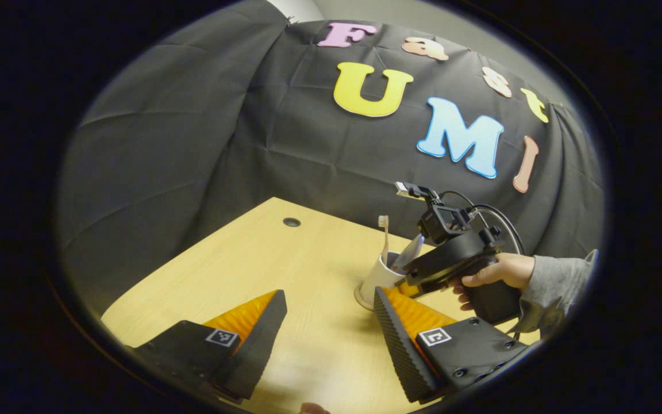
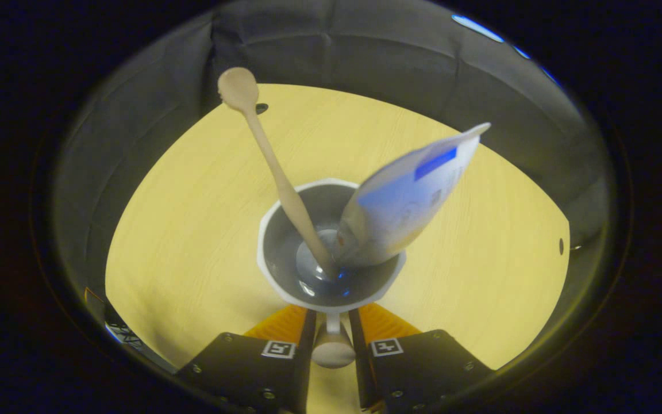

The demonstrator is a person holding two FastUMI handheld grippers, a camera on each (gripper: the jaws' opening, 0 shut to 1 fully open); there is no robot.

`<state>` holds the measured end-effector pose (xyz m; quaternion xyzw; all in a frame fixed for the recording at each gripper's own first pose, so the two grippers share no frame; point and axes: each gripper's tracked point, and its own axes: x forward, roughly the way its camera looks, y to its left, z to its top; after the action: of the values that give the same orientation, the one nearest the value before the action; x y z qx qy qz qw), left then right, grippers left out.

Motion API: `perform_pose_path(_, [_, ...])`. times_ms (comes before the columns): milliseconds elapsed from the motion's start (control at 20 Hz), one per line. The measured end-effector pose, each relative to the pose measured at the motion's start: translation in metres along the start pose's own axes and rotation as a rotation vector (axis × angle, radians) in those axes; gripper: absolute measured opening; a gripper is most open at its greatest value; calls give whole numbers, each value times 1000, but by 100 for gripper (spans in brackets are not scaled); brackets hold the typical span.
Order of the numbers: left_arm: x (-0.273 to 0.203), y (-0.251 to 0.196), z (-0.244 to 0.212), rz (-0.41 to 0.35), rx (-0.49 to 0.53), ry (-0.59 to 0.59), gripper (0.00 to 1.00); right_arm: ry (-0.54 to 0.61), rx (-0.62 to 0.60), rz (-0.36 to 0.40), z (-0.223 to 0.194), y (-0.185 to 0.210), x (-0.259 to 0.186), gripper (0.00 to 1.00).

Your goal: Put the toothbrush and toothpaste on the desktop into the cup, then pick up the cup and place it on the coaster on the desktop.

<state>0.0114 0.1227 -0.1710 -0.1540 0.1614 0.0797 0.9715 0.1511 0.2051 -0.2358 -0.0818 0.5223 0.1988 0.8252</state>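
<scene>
Both items sit in the cup [image 2: 331, 247]: toothbrush [image 2: 276, 172] and toothpaste [image 2: 403, 198] lean on opposite walls. My right tool [image 2: 331, 333] is clenched on the cup handle [image 2: 333, 348], ready to lift. Cup stands on the coaster [image 1: 361, 299] on the bench [image 1: 262, 264]. Left tool [image 1: 331, 328] gapes wide, holding nothing

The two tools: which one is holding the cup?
The right tool: its fingers pinch the cup by its handle. The left tool is wide open with bare desk between its fingers.
</scene>
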Motion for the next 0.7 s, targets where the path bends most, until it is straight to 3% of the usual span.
perform_pose_path(150, [1, -7, 3, -9, 19, -5, 98, -45, 2, 5, 3, 0, -14, 33])
perform_pose_path(300, [1, -15, 6, -18, 35, -12, 98, -103, -1, -1, 5, -5, -39, 60])
perform_pose_path(500, [-1, -30, 16, -28, 60, -34, 98, -168, 36, 35, -2, -12, -71, 54])
perform_pose_path(550, [-2, -35, 19, -33, 65, -39, 98, -189, 46, 38, -6, -14, -82, 58])
perform_pose_path(700, [-3, -55, 25, -54, 80, -49, 98, -268, 76, 17, -13, -31, -113, 58])
